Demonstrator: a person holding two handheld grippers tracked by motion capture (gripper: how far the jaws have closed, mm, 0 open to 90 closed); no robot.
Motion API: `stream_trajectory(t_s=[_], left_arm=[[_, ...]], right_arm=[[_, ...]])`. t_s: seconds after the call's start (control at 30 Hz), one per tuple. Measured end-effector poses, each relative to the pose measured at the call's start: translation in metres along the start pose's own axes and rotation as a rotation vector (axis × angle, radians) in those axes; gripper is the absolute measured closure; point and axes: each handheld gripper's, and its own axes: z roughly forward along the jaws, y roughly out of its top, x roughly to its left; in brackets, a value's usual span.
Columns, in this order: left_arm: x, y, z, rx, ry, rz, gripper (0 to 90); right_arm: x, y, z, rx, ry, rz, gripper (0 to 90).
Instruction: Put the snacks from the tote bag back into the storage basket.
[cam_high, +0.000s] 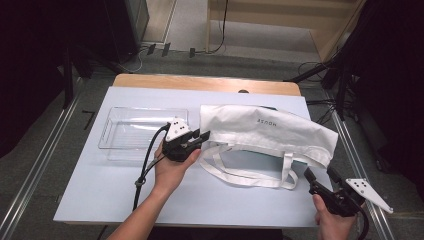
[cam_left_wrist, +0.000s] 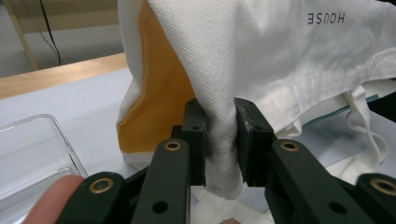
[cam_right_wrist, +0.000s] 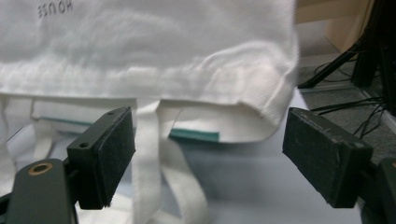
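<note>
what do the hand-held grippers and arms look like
Both the left hand-held gripper and the right hand-held gripper are black, each topped with a grey triangular plate with dark holes. Brass-coloured rivets sit at the linkages, a black cable trails from each, and the forearms are bare, without sleeves.

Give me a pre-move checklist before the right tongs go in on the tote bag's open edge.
1. Left tongs clamped on the tote bag corner: ok, cloth is pinched between the jaws.
2. Right tongs open: ok, jaws stand wide apart.
3. Right tongs lined up with the bag's edge: ok, the hem hangs between and just above the jaws, not yet touched.
4. Handle straps out of the way: not ok, one strap hangs between the right jaws.
5. Clear tray apart from the bag: ok, it sits to the left.
6. What is inside the bag: cannot tell, only a green edge peeks out.
</note>
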Motion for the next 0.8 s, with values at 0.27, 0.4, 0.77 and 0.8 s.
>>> stream_trajectory(t_s=[0.27, 0.4, 0.77, 0.8], left_arm=[[-0.002, -0.007, -0.009, -0.023, 0.048, -0.045, 41.5], [-0.013, -0.021, -0.017, -0.019, 0.046, -0.033, 39.6], [-0.039, -0.045, -0.018, -0.032, 0.118, -0.013, 46.5], [-0.038, -0.047, -0.018, -0.028, 0.119, -0.017, 47.2]], right_arm=[[0.014, -0.019, 0.01, 0.083, 0.038, -0.049, 21.5], [0.02, -0.021, 0.018, 0.11, 0.059, -0.081, 40.1], [0.016, -0.02, 0.017, 0.076, 0.06, -0.069, 67.4], [0.015, -0.019, 0.015, 0.067, 0.041, -0.066, 70.1]])
